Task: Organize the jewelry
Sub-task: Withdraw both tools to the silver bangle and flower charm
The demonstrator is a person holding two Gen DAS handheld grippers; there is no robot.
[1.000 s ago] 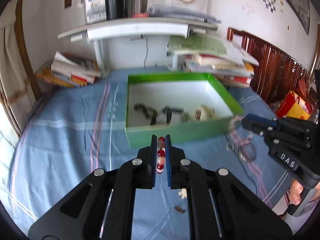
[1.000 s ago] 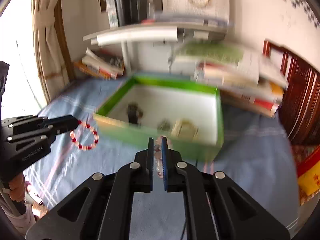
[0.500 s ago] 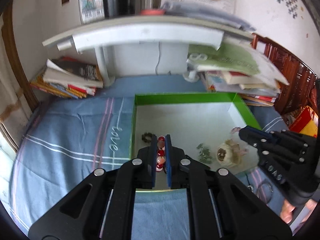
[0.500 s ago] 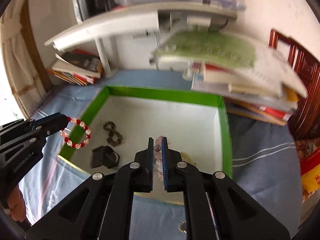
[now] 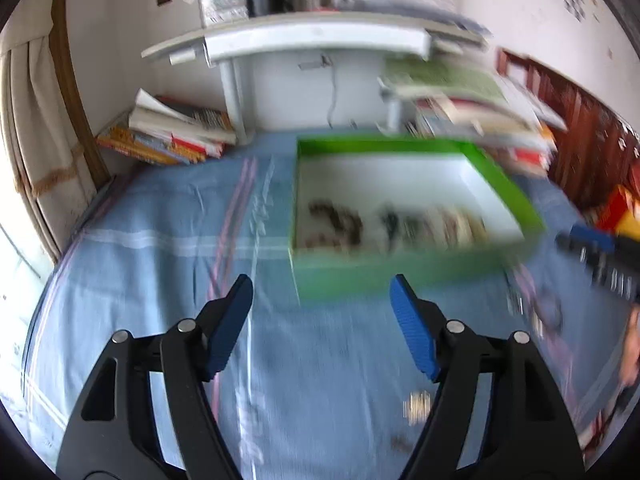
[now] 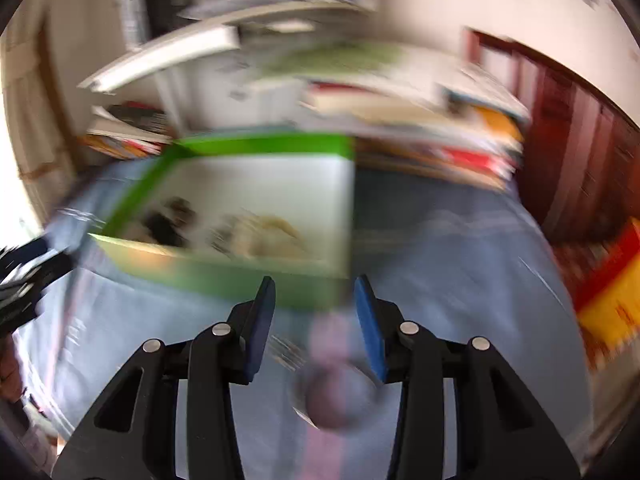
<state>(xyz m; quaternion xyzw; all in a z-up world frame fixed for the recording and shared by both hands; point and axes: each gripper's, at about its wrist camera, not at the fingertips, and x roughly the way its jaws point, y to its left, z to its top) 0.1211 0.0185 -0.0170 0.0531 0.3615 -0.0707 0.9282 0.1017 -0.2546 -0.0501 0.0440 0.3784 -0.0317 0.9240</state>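
On the blue bedspread (image 5: 168, 216) the green box (image 5: 516, 196) lies crosswise; both grippers' fingers (image 5: 230, 322) opening, empty.

The left tongs (image 5: 322, 292) are seen pitched downward with the jaws spread wide and opening, nothing caught between the blue pads (image 5: 230, 326). The right tongs (image 6: 315, 294) are angled down the same way, jaws parted less widely and also opening, with no pad pressed on anything as far as the blur lets it be judged. Each pair is glimpsed at the edge of the other's view, the right tongs at the far right and the left tongs at the far left, where a bit of a hand (image 6: 10, 372) is made out too, heavily smeared.
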